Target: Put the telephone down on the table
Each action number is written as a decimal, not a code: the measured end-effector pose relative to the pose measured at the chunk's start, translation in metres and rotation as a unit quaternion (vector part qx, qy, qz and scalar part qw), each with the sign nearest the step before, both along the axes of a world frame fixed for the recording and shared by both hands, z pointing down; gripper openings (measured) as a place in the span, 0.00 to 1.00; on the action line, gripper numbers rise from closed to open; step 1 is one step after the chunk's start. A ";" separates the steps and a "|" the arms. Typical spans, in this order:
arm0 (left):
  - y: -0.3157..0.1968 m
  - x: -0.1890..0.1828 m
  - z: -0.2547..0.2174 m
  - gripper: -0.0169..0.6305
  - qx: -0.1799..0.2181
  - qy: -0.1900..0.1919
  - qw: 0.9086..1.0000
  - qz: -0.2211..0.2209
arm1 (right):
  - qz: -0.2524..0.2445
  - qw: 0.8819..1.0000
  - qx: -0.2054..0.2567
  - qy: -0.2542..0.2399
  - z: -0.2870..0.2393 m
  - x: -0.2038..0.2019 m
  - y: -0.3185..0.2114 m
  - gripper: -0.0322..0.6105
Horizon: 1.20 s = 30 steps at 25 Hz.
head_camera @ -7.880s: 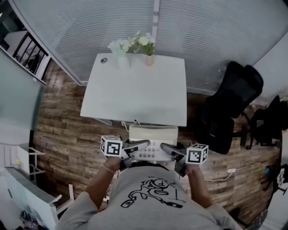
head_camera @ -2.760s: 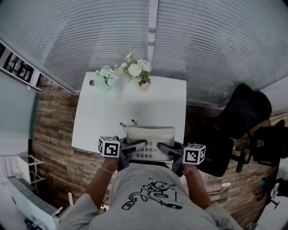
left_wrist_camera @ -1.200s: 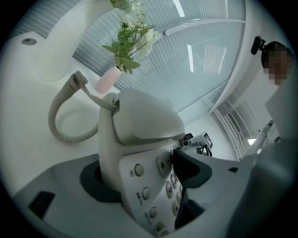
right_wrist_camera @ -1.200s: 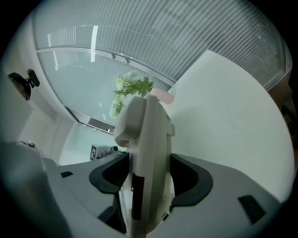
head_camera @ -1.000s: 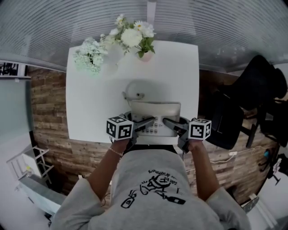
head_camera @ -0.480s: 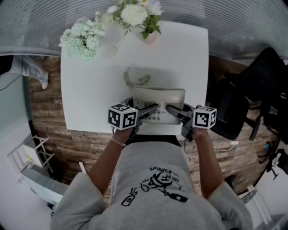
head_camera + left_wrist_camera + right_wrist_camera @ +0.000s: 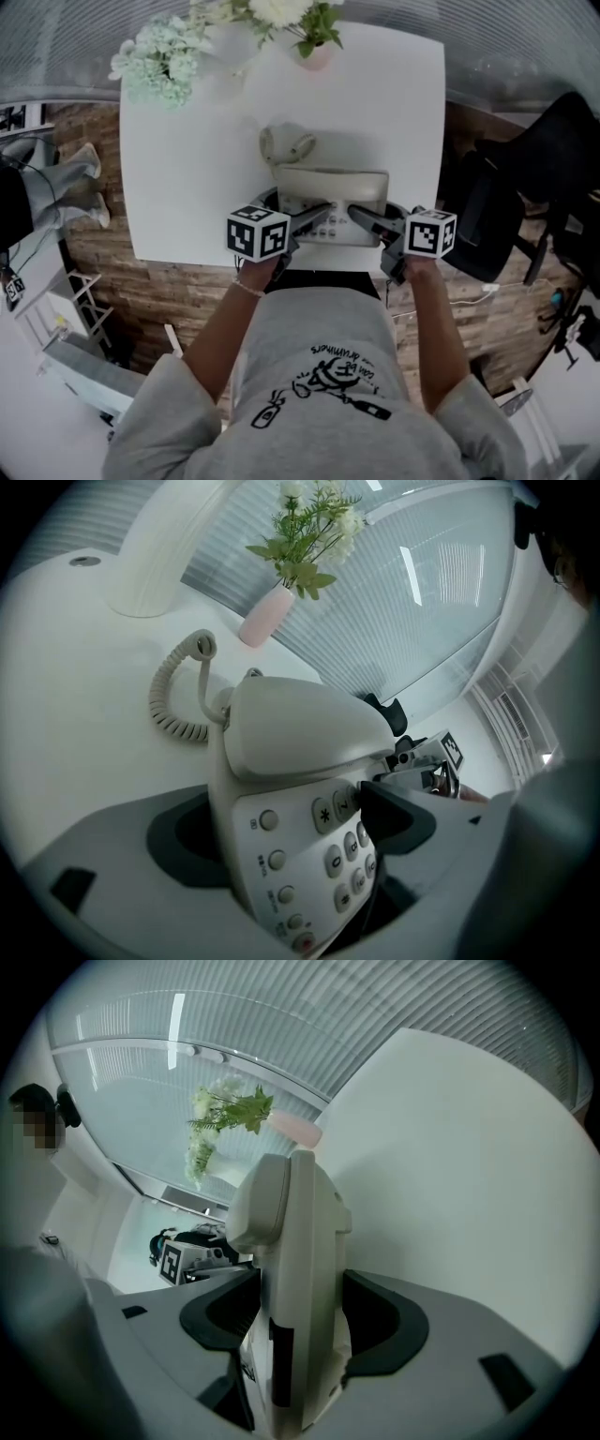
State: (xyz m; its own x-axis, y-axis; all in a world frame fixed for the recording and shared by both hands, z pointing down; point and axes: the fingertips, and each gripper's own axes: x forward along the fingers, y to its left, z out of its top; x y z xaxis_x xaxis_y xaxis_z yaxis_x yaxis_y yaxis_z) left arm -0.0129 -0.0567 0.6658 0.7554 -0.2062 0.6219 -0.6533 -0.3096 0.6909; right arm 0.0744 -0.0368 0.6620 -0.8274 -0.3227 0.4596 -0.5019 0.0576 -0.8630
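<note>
A beige desk telephone (image 7: 330, 195) with handset and keypad sits low at the front edge of the white table (image 7: 187, 169). Whether its base touches the top I cannot tell. Its coiled cord (image 7: 286, 145) lies on the table behind it. My left gripper (image 7: 319, 216) has the phone's left end (image 7: 281, 752) between its jaws. Those jaws are opening, and one pad tip (image 7: 394, 813) stays close by the keypad. My right gripper (image 7: 361, 217) is shut on the phone's right end (image 7: 295, 1269), a pad on each side.
A pink vase of flowers (image 7: 317, 52) and a pale green bunch (image 7: 164, 61) stand at the table's far edge. A black office chair (image 7: 525, 178) is to the right. At the left edge a person's legs (image 7: 37, 187) show on the wooden floor.
Both grippers have carried the telephone over the table and sunk with it towards the top. The cord now lies coiled on the table behind the phone.
</note>
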 end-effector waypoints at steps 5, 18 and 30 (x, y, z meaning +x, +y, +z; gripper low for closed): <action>0.002 -0.001 0.008 0.68 -0.006 -0.010 1.000 -0.005 | -0.001 1.000 -0.004 0.007 0.007 0.001 0.002 0.50; 0.003 -0.003 0.014 0.70 -0.006 -0.052 0.998 -0.015 | 0.005 1.000 -0.018 0.018 0.014 0.003 0.002 0.50; 0.002 -0.001 0.016 0.71 -0.007 -0.076 0.997 -0.026 | 0.015 0.998 -0.033 0.044 0.020 0.003 0.001 0.52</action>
